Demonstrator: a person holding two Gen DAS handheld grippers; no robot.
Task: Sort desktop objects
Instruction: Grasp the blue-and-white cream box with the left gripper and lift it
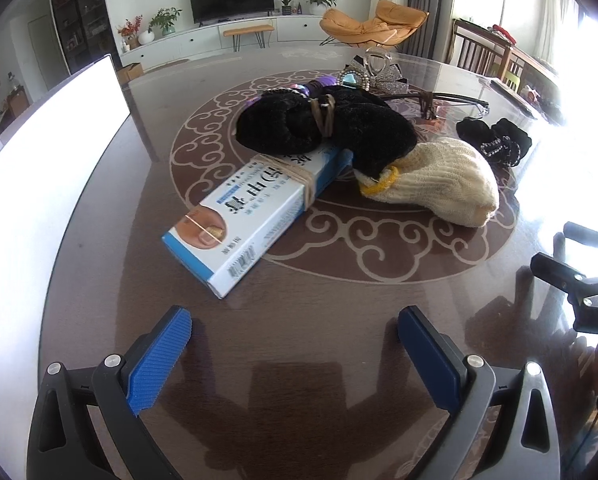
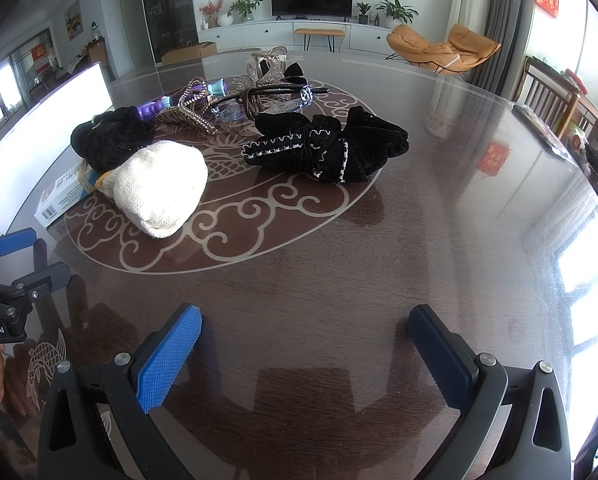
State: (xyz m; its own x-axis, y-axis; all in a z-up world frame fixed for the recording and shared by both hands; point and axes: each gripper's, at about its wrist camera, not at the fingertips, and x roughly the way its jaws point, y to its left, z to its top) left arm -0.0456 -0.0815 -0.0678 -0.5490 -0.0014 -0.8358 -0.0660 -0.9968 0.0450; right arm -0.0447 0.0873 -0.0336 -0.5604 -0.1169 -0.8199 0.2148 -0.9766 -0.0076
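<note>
A pile of small objects lies on the round dark table (image 1: 299,300). A blue and white carton (image 1: 251,216) bound with twine points toward my left gripper (image 1: 295,334), which stands open and empty just short of it. A black fuzzy bundle (image 1: 323,128) rests on the carton's far end, beside a cream knitted pouch (image 1: 443,180). In the right wrist view the cream pouch (image 2: 159,188) and a black stitched glove bundle (image 2: 327,148) lie well ahead of my open, empty right gripper (image 2: 305,334). Eyeglasses (image 2: 259,104), a glittery bow clip (image 2: 275,74) and a purple toy (image 2: 159,106) sit behind.
A white panel (image 1: 47,168) stands along the table's left edge. The other gripper (image 1: 583,276) shows at the right of the left wrist view. Bare tabletop (image 2: 459,220) stretches right of the pile. Wooden chairs (image 2: 555,100) stand at the far right edge.
</note>
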